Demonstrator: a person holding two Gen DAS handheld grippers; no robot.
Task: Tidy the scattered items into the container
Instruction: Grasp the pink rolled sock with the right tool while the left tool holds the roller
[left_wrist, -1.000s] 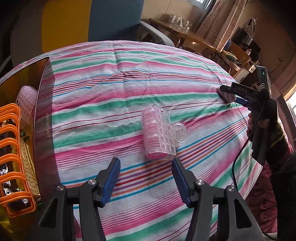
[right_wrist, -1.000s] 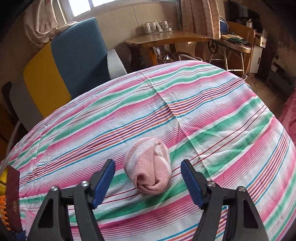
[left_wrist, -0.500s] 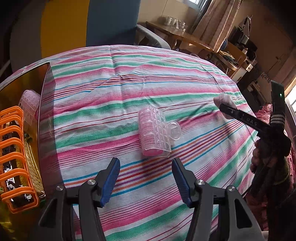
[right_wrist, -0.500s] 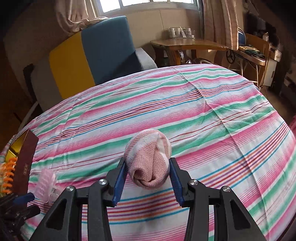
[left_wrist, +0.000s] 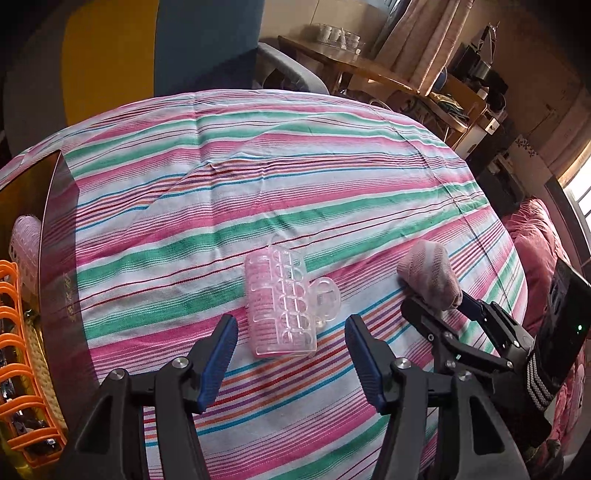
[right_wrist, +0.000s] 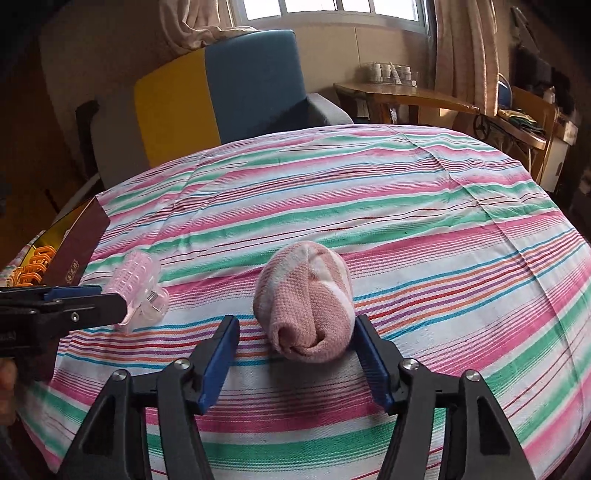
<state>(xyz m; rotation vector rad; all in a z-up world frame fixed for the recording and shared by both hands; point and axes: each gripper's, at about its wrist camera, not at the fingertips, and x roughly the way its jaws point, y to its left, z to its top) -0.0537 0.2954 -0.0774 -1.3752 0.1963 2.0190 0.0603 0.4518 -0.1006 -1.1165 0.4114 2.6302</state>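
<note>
Fingers of the right gripper (right_wrist: 293, 354) have just been opening, with the rolled pink sock (right_wrist: 306, 299) between them; left gripper (left_wrist: 290, 356) spread before the hair roller (left_wrist: 280, 306) mid-bedspread (left_wrist: 295, 177).

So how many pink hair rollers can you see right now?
2. One hair roller lies on the striped cloth just ahead of the left tongs. A second roller sits inside the container at the left edge. More may be hidden in there.

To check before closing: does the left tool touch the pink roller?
Apart: left wrist view shows cloth between the left tool pads and pink roller, inside its just-widened jaws.
</note>
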